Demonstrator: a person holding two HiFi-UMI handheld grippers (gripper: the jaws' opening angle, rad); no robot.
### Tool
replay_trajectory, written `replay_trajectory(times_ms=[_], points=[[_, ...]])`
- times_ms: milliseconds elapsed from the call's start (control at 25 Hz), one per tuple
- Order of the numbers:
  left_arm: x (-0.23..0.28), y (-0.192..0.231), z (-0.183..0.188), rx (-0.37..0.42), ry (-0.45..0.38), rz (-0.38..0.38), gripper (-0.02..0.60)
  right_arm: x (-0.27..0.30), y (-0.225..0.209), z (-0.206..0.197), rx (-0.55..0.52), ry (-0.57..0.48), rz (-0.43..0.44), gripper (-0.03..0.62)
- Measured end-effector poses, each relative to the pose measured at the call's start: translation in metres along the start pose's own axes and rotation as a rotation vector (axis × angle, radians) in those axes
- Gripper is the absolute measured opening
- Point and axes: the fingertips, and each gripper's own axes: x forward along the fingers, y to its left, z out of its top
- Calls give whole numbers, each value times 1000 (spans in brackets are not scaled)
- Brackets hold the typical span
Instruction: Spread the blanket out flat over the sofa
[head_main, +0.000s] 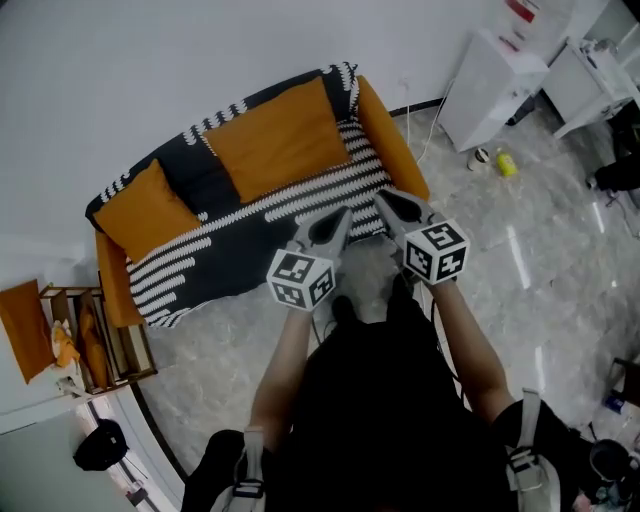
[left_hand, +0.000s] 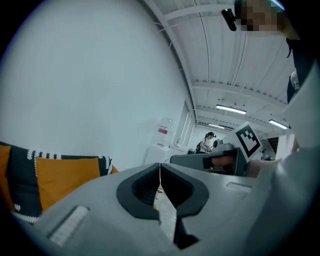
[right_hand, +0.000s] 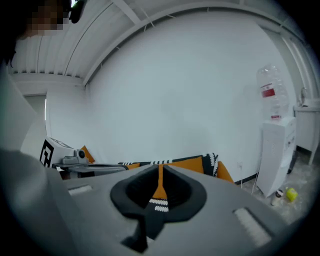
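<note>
Count: 1 sofa (head_main: 393, 140), 1 striped blanket (head_main: 215, 268), 2 orange cushions (head_main: 275, 135). 2 grippers: left gripper (head_main: 343, 213), right gripper (head_main: 382, 198). Plus 1 water dispenser (head_main: 490, 85), 1 wooden rack (head_main: 100, 340), 1 yellow bottle (head_main: 507, 163).

Matt woven cloth blanket (head_main: 205, 262) beside glossy stone floor (head_main: 545, 270).

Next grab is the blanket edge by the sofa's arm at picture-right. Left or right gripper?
Right, probably. In the head view the right gripper lines up with the front end of that orange sofa arm; the left gripper sits nearer the middle of the blanket. Both are shut and empty.
</note>
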Motion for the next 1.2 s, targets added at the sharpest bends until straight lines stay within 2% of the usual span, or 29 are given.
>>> replay_trajectory(times_ms=[280,400,560,800,1200], points=[[-17,-9,39,53,-74,-50,12,-23,26,42,-37,-120,-20,8],[-22,-11,52,76,-96,-61,12,-29,38,55,-23,-173,3,3],[-32,-12,69,89,-138,-68,12,-31,52,63,20,-194,56,3],[-38,-10,70,98,-141,-71,12,-30,68,67,133,-212,154,2],[-37,-6,68,90,-138,-67,12,-26,75,65,115,-205,188,0]])
